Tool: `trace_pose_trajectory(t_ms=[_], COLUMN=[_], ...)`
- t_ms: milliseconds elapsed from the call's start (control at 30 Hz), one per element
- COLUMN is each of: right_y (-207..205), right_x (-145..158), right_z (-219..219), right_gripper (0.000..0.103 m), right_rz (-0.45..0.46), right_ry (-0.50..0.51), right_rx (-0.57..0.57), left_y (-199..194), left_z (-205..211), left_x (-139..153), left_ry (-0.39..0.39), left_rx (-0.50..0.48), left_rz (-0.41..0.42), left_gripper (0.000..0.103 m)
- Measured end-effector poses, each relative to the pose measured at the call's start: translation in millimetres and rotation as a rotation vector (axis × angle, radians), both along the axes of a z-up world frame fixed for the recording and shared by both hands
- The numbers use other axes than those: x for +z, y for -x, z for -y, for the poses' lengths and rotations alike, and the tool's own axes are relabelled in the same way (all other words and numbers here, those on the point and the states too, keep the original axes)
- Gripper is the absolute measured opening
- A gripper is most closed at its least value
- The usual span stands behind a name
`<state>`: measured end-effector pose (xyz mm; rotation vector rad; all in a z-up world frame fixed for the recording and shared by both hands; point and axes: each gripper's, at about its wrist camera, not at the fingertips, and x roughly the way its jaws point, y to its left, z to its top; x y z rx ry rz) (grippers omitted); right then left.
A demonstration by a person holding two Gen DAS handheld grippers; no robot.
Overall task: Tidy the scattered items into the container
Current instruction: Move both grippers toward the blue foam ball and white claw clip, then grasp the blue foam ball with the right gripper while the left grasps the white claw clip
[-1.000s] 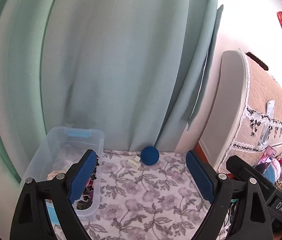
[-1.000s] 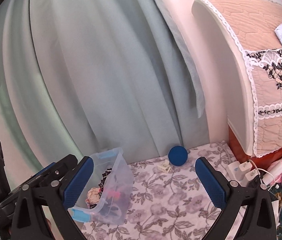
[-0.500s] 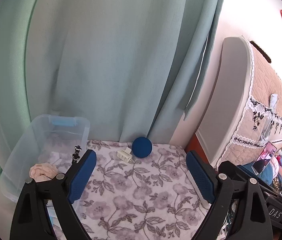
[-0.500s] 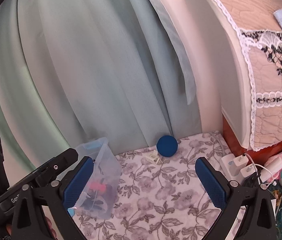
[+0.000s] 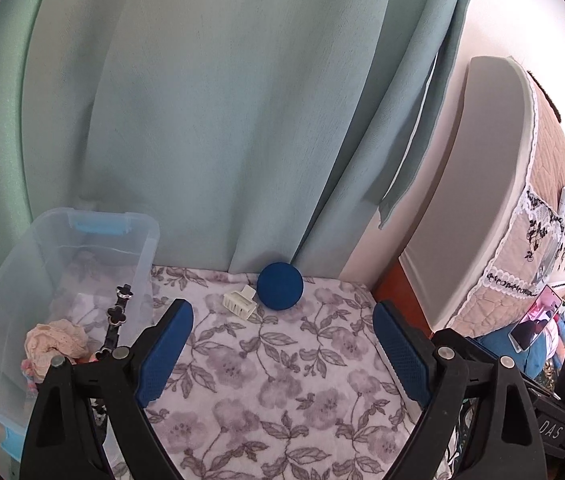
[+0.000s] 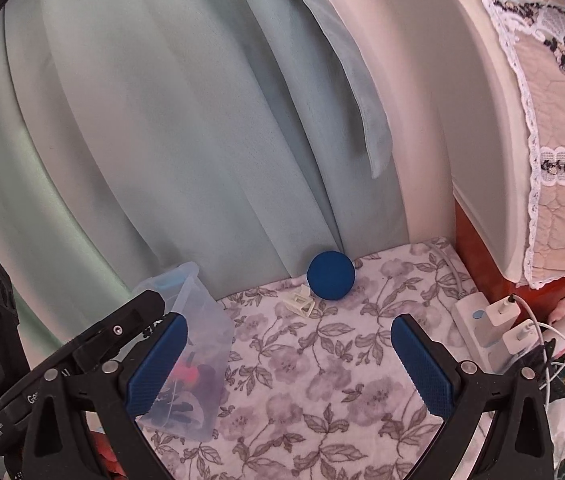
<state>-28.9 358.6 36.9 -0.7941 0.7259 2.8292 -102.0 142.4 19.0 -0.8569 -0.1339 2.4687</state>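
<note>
Grey-flowered cloth covers the surface under both of my grippers. My left gripper hangs above it with its blue pads spread wide and nothing between them. My right gripper is the same, pads far apart and empty over the cloth.

At the far edge, right against the foot of the pale green curtain, sits a dark blue ball. Just to its left lies a small white hair clip, touching or almost touching the ball; I cannot tell which. Both rest on the cloth, outside the container.

The clear plastic container stands at the left side of the cloth, its blue latch on the far rim. Inside it I see a cream lace scrunchie and a black clover-shaped bracelet leaning along the near wall. From my right wrist view, the container shows more small dark and pink things at its bottom, too jumbled to name.

On the right, a white power strip with white chargers plugged in lies at the cloth's edge, beside a padded piece of furniture draped in a beige quilted cover with lace trim.
</note>
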Motion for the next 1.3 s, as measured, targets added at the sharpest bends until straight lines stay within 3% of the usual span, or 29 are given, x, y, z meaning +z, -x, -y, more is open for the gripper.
trace_pose_trajectory(t_ms=[333, 1300], right_y=[29.8, 133.8], right_x=[-20.1, -112.5], right_z=[-19.9, -53.3], right_gripper=[0.103, 0.103], right_rz=[0.029, 0.156], right_ry=[0.021, 0.066], right_rx=[0.002, 0.025], left_y=[32.7, 129.7], left_z=[-18.8, -57.7], left_x=[-23.7, -138.1], left_ry=[0.009, 0.06], left_rx=[0.004, 0.106], left_rz=[0.057, 0.242], left_gripper=[0.092, 0.092])
